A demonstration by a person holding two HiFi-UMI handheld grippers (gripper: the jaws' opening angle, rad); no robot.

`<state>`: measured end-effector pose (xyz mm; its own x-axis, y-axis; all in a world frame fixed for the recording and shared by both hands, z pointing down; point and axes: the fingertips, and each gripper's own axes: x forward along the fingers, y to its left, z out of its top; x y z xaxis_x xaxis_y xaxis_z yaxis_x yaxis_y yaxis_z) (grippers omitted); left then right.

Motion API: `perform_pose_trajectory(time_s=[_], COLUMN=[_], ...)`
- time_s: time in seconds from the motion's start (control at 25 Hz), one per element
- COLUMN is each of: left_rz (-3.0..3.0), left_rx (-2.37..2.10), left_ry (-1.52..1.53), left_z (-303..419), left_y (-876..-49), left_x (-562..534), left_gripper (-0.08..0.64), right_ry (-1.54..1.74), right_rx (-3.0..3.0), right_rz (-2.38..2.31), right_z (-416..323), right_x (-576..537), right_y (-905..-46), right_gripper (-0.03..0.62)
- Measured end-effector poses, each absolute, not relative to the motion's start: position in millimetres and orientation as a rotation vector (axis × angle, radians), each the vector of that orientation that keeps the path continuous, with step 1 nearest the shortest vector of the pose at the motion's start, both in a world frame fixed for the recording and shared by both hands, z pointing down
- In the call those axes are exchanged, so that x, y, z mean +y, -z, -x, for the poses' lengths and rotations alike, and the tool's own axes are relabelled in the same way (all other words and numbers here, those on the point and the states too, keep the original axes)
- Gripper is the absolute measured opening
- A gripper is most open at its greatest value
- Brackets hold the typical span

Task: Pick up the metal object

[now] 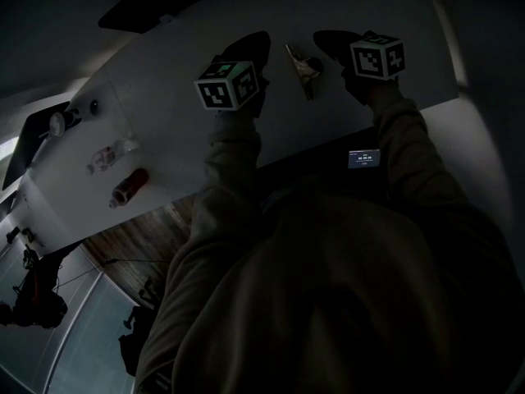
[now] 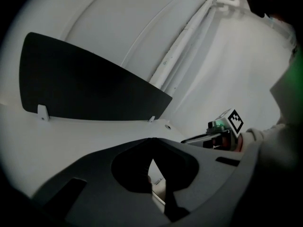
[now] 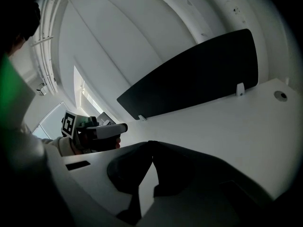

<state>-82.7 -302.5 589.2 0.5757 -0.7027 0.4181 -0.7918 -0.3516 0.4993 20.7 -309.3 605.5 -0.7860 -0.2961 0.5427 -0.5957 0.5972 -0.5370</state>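
Setting: a white tabletop [image 1: 164, 89] is seen from above in dim light. A long black divider panel [image 2: 85, 84] is mounted upright along its far edge.
Task object: a small silvery metal object of angular shape [image 1: 303, 69] is laid on the tabletop at about 12 o'clock in the head view, between the two tools and touched by neither.
Left gripper: the left gripper [image 2: 150, 141] is held at 9 o'clock of the metal object, near it but apart. Its jaws are closed tip to tip, and nothing is clamped between them.
Right gripper: the right gripper [image 3: 151, 144] is held at 3 o'clock of the metal object, also apart from it. Its jaws are likewise pressed together and nothing is held.
Cross views: the right gripper is seen at 3 o'clock in the left gripper view, and the left gripper at 9 o'clock in the right gripper view.
Other items: a clear plastic bottle [image 1: 111, 156] is laid on its side at 8 o'clock of the left gripper, well apart from it. A red cylindrical container [image 1: 130, 187] is laid just beside the bottle, at its 5 o'clock.
Near edge: a small dark device with a lit screen [image 1: 363, 158] is seen at 6 o'clock of the right gripper.
Person: both tools are held out from beige sleeves [image 1: 238, 162].
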Motion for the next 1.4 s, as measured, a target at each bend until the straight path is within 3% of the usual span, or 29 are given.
perform_pose_trajectory(time_s=[0.8, 0.88, 0.96, 1.4], left_rz=[-2.069, -2.067, -2.070, -2.048], left_rx=[-1.078, -1.075, -1.075, -1.079], left_ry=[-0.233, -0.222, -0.217, -0.222], left_z=[56.7, 57.0, 57.6, 64.5], left_y=[-655.1, -656.5, -656.5, -667.7], left_x=[-282.9, -282.5, -283.7, -281.6], left_gripper=[0.003, 0.003, 0.003, 0.003], right_ry=[-1.153, -1.168, -1.180, -1.203], right_rx=[-2.186, -2.156, -2.140, -2.098], right_rz=[-0.741, -0.734, -0.720, -0.635], right_z=[-42.4, -44.9, -44.9, -31.6], right_x=[-280.6, -274.8, -269.8, -256.0], right_y=[-697.6, -711.6, -721.3, -745.2], right_gripper=[0.025, 0.118, 0.161, 0.179])
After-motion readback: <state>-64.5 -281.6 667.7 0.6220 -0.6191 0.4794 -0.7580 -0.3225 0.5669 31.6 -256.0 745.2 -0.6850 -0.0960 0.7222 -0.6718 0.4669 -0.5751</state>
